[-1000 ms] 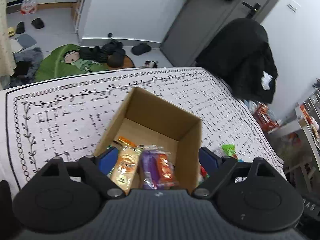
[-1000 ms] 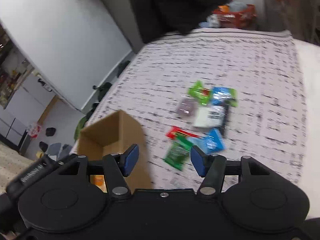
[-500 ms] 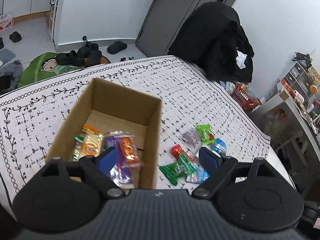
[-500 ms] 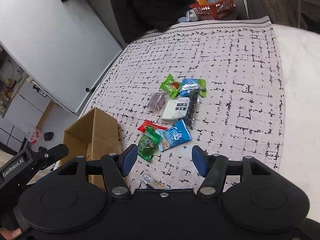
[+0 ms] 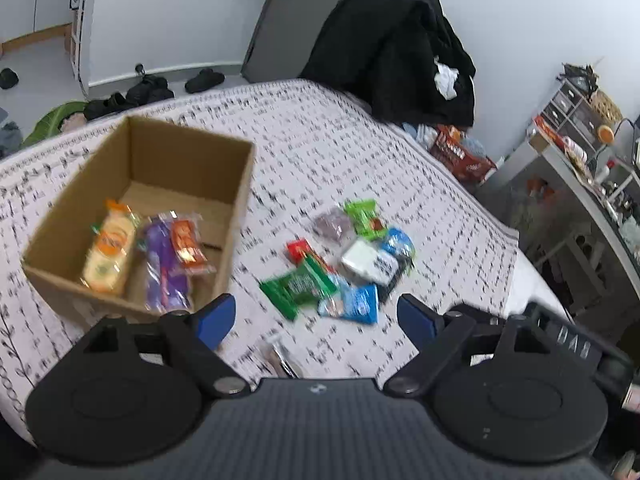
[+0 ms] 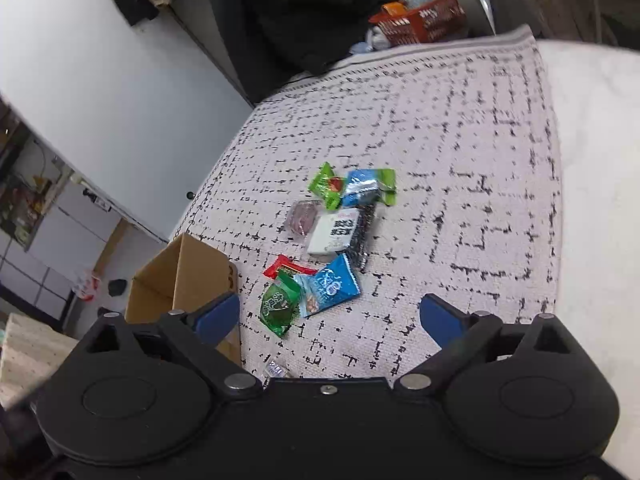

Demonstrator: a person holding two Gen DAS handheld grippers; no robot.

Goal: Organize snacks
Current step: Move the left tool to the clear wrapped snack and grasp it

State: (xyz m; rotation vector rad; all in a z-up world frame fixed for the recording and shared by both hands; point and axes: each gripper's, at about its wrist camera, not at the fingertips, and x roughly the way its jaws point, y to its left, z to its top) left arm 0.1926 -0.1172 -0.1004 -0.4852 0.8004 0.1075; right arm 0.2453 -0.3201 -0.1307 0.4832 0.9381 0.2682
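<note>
A cardboard box (image 5: 188, 152) stands on the patterned cover, holding a yellow packet (image 5: 108, 256), a purple packet (image 5: 162, 272) and an orange packet (image 5: 188, 246). The box also shows in the right wrist view (image 6: 192, 276). To its right lies a pile of several snack packets: a dark green one (image 5: 298, 286) (image 6: 278, 304), a blue one (image 5: 352, 302) (image 6: 332, 286), a white one (image 5: 362, 258) (image 6: 334, 230) and a light green one (image 5: 364, 218) (image 6: 326, 186). My left gripper (image 5: 316, 318) is open and empty, above the near side of the pile. My right gripper (image 6: 330, 314) is open and empty, just short of the pile.
A small clear wrapper (image 5: 282, 356) lies near the front edge of the cover. A black coat (image 5: 392, 44) hangs over a chair beyond the far corner. An orange basket (image 6: 420, 20) sits on the floor. A shelf (image 5: 580, 148) stands at the right.
My left gripper has swung right from over the box toward the snack pile. My right gripper has come a little closer to the pile and its jaws have opened wider.
</note>
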